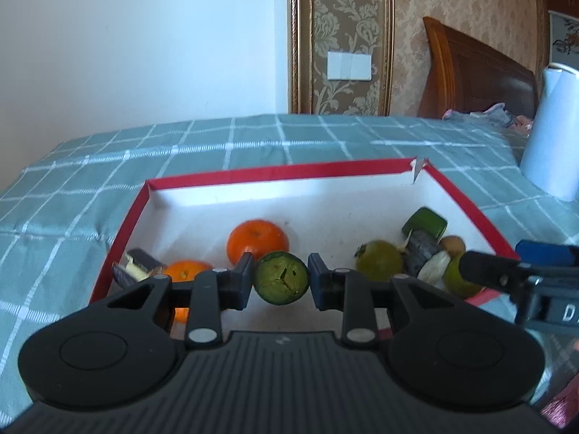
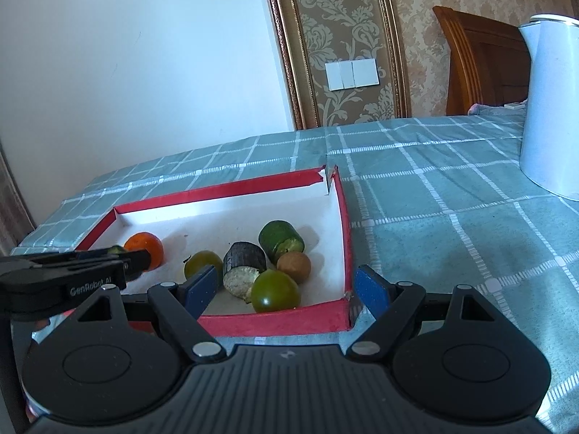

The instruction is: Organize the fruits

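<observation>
Item 1. Left gripper (image 1: 281, 279): jaws clamped on a short green cucumber piece (image 1: 281, 282), cut face toward the camera, long axis running along the fingers; it is held above the near part of the red-rimmed box (image 1: 267, 173).

Item 2. Right gripper (image 2: 286, 289): blue pads spread wide, nothing between them, poised at the near right corner of the box.

Item 3. Box contents, left wrist view: large orange (image 1: 257, 239) at 11 o'clock from the held piece, small orange (image 1: 186, 271) at 9 o'clock, green round fruit (image 1: 379, 260) at 3 o'clock, second cucumber piece (image 1: 425, 222) at 2 o'clock.

Judgement: the left hand is nearer the oranges; free floor lies at 12 o'clock, the likely set-down spot.

Lettering: "GenRobot.AI" on the left gripper's side; a partial "D" on the right.
</observation>
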A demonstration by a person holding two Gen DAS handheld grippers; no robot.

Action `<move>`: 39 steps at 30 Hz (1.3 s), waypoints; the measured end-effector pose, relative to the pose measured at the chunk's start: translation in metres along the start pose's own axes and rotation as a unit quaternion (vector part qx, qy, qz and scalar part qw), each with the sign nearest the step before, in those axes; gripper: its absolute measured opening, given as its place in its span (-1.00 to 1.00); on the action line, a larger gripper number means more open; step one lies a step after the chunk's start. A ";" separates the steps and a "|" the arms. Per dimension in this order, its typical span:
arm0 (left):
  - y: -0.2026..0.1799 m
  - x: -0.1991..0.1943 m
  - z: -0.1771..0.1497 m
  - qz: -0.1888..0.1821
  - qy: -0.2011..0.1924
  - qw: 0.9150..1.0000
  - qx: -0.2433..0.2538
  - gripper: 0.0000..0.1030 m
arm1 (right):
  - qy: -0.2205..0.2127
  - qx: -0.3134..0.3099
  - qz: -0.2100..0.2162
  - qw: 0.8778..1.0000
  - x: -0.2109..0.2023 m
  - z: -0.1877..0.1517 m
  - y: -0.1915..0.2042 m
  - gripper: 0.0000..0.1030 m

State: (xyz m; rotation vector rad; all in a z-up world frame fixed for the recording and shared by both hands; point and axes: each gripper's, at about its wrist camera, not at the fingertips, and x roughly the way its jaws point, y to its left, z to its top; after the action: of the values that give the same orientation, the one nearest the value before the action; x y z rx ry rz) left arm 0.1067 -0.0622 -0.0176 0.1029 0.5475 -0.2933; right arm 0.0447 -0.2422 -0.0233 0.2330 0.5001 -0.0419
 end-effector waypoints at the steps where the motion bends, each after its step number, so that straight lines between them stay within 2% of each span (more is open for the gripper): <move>1: 0.001 0.000 -0.001 -0.005 0.003 1.000 -0.003 -0.44 | 0.001 -0.001 0.000 1.000 0.000 0.000 0.000 0.61; 8: 0.005 0.005 -0.002 0.004 0.012 1.000 -0.016 -0.44 | 0.003 -0.002 -0.002 1.000 0.002 0.000 0.001 0.61; 12: 0.009 0.012 -0.005 0.001 0.039 0.999 -0.029 -0.44 | 0.006 -0.003 -0.003 1.000 0.003 0.000 0.001 0.61; 15: 0.012 0.010 -0.007 0.003 0.039 0.999 -0.036 -0.42 | 0.006 -0.003 -0.004 1.000 0.003 0.000 0.002 0.61; 20: 0.010 0.002 -0.011 0.005 0.035 0.999 -0.032 -0.21 | 0.006 -0.004 -0.004 1.000 0.004 0.000 0.002 0.61; 22: 0.010 -0.004 -0.012 -0.001 0.030 0.999 -0.037 0.10 | 0.005 -0.005 -0.004 1.000 0.004 0.000 0.002 0.61; 24: 0.009 -0.010 -0.014 -0.003 0.024 0.999 -0.038 0.24 | 0.005 -0.006 -0.005 1.000 0.004 0.000 0.002 0.61; 32: 0.009 -0.031 -0.017 0.006 0.008 0.999 -0.050 0.51 | 0.009 -0.010 -0.010 1.000 0.006 -0.002 0.003 0.61; 34: 0.009 -0.037 -0.018 0.019 0.001 0.999 -0.050 0.75 | 0.009 -0.010 -0.010 1.000 0.006 -0.002 0.003 0.61; 36: 0.010 -0.043 -0.020 0.033 -0.006 0.998 -0.051 0.78 | 0.008 -0.013 -0.010 1.000 0.007 -0.003 0.004 0.61; 39: 0.017 -0.049 -0.023 0.033 -0.002 0.997 -0.064 0.78 | 0.005 -0.016 -0.011 1.000 0.006 -0.004 0.005 0.61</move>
State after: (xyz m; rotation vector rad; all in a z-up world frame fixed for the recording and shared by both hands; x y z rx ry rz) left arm 0.0603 -0.0300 -0.0111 -0.0044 0.5569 -0.1937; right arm 0.0487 -0.2362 -0.0280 0.1970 0.5134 -0.0537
